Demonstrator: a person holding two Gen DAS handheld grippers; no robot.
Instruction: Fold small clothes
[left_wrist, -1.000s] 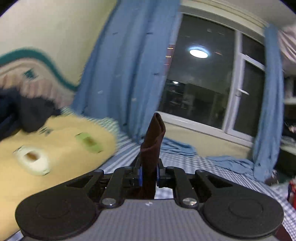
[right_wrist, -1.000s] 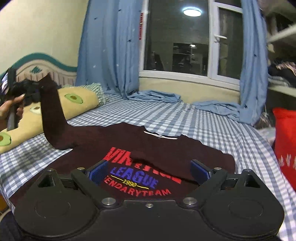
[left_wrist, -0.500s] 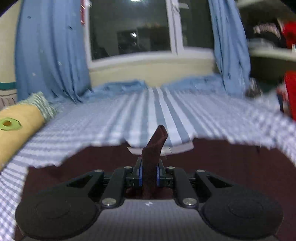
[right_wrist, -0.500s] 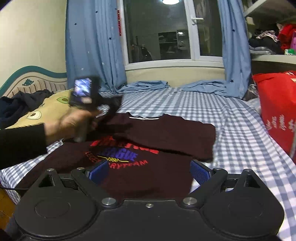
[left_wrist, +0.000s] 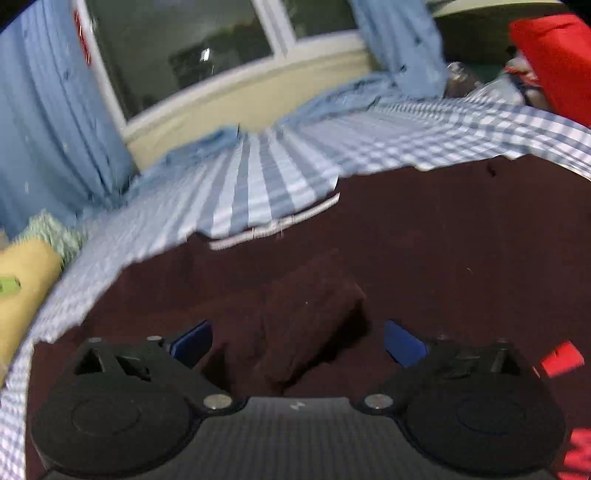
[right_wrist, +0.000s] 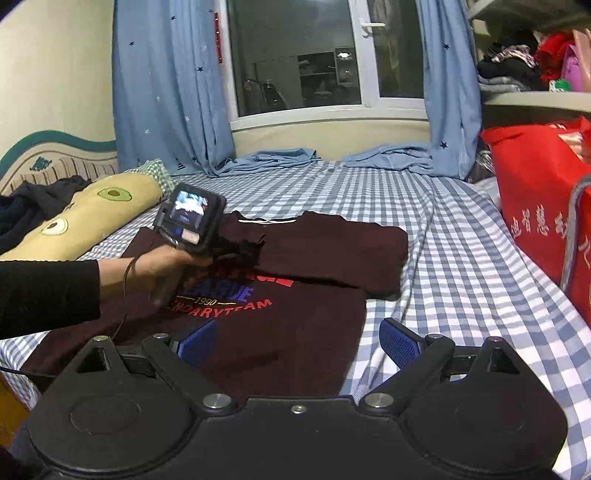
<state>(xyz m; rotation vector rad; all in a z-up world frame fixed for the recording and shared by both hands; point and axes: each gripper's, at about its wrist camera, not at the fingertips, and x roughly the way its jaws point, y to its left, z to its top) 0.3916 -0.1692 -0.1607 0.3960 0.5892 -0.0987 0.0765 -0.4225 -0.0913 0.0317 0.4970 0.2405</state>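
A dark maroon T-shirt (right_wrist: 325, 251) with red and blue lettering lies on the checked bed, both sleeves folded inward over the chest. In the left wrist view the shirt (left_wrist: 443, 258) fills the lower frame, and the left sleeve (left_wrist: 310, 314) lies loose on it between the open jaws. My left gripper (left_wrist: 297, 341) is open just above the shirt; it also shows in the right wrist view (right_wrist: 236, 247), held by a hand. My right gripper (right_wrist: 297, 341) is open and empty above the shirt's hem at the near edge.
A yellow avocado-print pillow (right_wrist: 85, 218) and dark clothes (right_wrist: 26, 210) lie at the left. A red bag (right_wrist: 543, 206) stands at the right of the bed (right_wrist: 461, 258). Blue curtains (right_wrist: 166, 92) and a window are behind.
My left gripper carried the left sleeve across over the shirt, lowered it and opened, so the sleeve now lies loose on the chest. The right gripper drew back a little, still open.
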